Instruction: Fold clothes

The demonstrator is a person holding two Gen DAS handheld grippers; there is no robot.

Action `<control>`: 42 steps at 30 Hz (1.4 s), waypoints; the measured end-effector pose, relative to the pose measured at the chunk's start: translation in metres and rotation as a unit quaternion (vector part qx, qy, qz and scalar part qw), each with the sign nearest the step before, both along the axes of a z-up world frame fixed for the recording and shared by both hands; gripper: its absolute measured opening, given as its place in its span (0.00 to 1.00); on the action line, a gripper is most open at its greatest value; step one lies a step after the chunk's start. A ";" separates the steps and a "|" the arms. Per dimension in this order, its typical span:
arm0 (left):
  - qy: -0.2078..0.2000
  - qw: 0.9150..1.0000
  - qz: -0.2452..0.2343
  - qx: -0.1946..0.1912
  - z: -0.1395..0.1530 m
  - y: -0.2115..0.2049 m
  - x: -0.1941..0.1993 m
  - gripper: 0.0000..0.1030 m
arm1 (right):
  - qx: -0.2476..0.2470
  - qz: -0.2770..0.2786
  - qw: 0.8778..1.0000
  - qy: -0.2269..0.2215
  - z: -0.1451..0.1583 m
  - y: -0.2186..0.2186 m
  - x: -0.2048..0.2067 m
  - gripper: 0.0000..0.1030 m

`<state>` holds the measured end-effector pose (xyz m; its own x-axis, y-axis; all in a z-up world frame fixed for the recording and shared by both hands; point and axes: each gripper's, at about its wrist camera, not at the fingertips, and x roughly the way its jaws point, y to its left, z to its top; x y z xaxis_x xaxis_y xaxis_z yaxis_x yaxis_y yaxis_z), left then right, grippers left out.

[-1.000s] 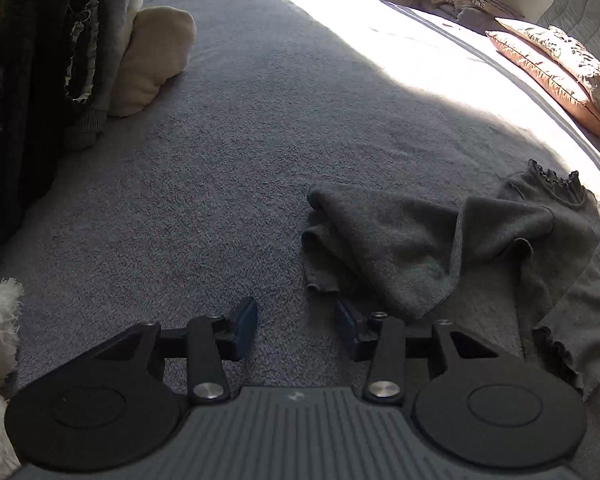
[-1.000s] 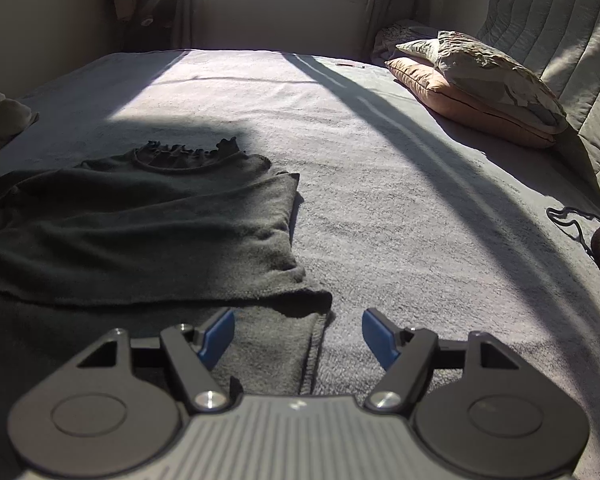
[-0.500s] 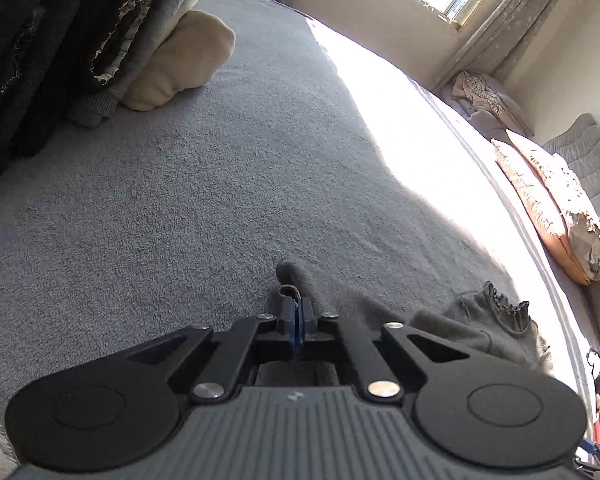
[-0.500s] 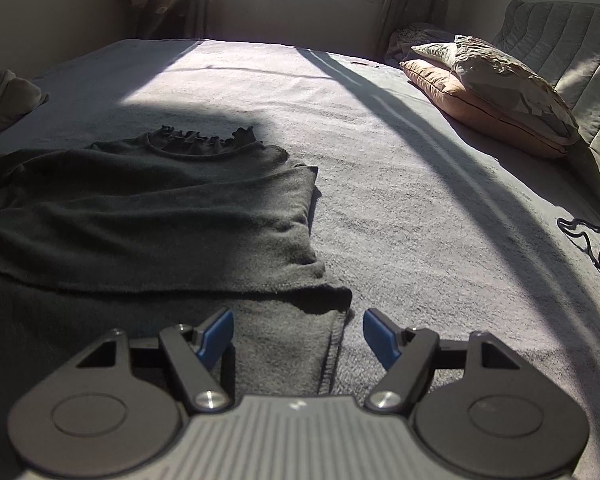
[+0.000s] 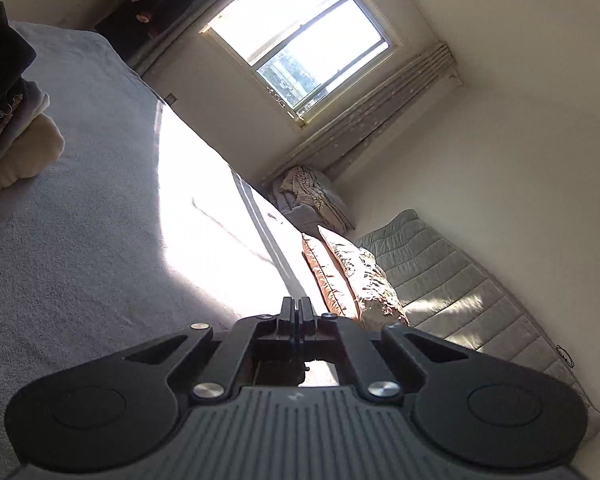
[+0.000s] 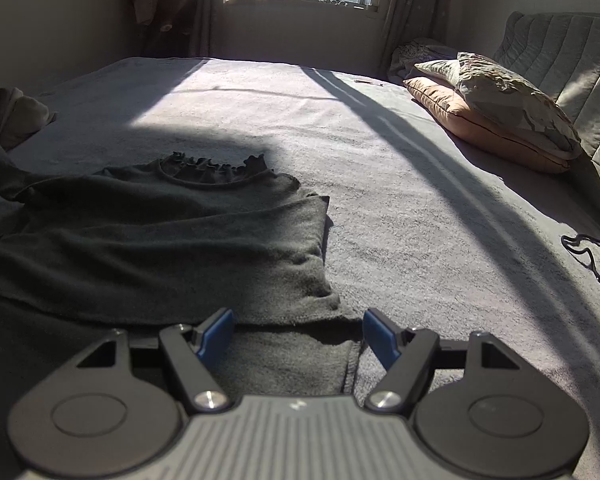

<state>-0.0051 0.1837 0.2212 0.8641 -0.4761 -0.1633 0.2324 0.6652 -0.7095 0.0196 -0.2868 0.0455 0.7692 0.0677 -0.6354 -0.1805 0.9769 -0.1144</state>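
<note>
Lettering is nowhere legible, only a small embossed mark on each grey gripper body. The left gripper point(image 5: 299, 312) has its black fingers pressed together and tilts up toward the bright window point(image 5: 300, 46); something dark shows behind them, but whether it is pinched cloth I cannot tell. The right gripper point(image 6: 298, 330) stands wide apart, blue pads point(image 6: 216, 334) hovering over the hem of the dark grey frilled-neck knit top point(image 6: 172, 240), which lies flat on the grey blanket-covered bed point(image 6: 400, 184) and shows in the right view alone.

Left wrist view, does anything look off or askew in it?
Yes. The whole view is rolled: the window and bed slant diagonally. The left gripper is shut and points up at the wall, with only a dark scrap visible behind its fingers, so what it holds cannot be told.
</note>
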 end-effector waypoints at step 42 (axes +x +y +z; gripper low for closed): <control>0.164 0.937 -0.070 0.299 -0.172 -0.116 0.092 0.38 | 0.132 0.025 0.990 0.050 0.007 -0.006 0.022 0.75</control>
<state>0.0872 0.0680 0.0491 0.6562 -0.3196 -0.6836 0.1817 0.9461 -0.2680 0.0413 -0.2932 0.0524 0.6952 0.2775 -0.6631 -0.2262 0.9601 0.1646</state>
